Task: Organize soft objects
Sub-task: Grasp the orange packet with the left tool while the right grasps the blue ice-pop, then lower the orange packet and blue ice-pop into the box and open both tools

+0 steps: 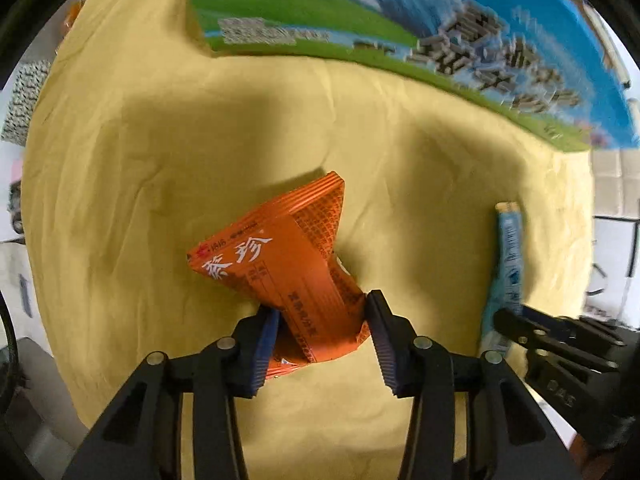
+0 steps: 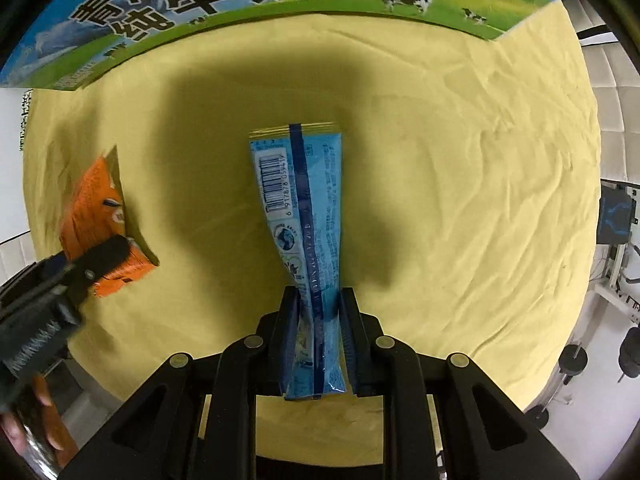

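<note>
Left tongs (image 1: 320, 332): closed on the orange sachet (image 1: 288, 272), clamping its lower end; the pouch crumples and twists between the pads.
Right tongs (image 2: 318, 336): closed on the blue sachet (image 2: 304, 216), pinching it near the bottom so it narrows to a waist at the grip.
Where they are: both sachets hang just over the yellow cloth (image 1: 140, 160) that covers the worktop, with the milk carton box (image 2: 192, 4) along the far edge.
Handling: both packets look light, thin and floppy, with slick film that may slip; the contents are probably powder, though the view cannot confirm that.
Best hold: across the flat body near a sealed end, with a firm pinch, since the seam gives the pads some purchase.
</note>
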### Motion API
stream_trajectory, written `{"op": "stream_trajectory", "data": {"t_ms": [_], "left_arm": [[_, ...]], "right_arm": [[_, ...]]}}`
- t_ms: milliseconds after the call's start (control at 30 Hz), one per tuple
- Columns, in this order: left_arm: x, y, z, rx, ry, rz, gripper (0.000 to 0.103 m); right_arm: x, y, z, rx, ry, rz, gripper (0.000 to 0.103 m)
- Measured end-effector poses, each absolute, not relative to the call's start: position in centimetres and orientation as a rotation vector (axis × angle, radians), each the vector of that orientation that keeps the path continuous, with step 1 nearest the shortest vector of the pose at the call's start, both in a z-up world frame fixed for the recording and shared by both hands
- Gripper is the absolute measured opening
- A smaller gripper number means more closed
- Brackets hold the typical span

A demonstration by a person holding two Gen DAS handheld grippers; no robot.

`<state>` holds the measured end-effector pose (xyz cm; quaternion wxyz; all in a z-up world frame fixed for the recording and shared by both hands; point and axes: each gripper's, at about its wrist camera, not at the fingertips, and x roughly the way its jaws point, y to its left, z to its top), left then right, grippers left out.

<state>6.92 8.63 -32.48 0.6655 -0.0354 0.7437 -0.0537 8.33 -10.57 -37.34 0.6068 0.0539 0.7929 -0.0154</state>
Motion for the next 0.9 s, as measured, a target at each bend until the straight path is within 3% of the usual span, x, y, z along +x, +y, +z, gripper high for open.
{"op": "stream_trajectory", "data": {"t_ms": [267,433,567,900], "left_arm": [[8.4,7.3,-34.3,-0.051,1.660,-0.074,0.053],[8.1,8.4,-34.4,-0.069,1.646,-0.070,0.046],[9.2,10.3,-33.2,-0.057,1.624,-0.091,0.043],[7.6,7.2,-23.3,0.052,1.421,-0.187,0.042]], "right_arm": [[8.2,-11.1,-38.5,0.156,1.816,-0.054,0.025],[7.9,-10.6,-38.7,0.180,1.801,-0.071,0.024],[8.3,-10.2,-37.1,0.163,1.777,-0.071,0.017],[8.1,-10.9,-28.1,0.137,1.655,0.004,0.016]]}}
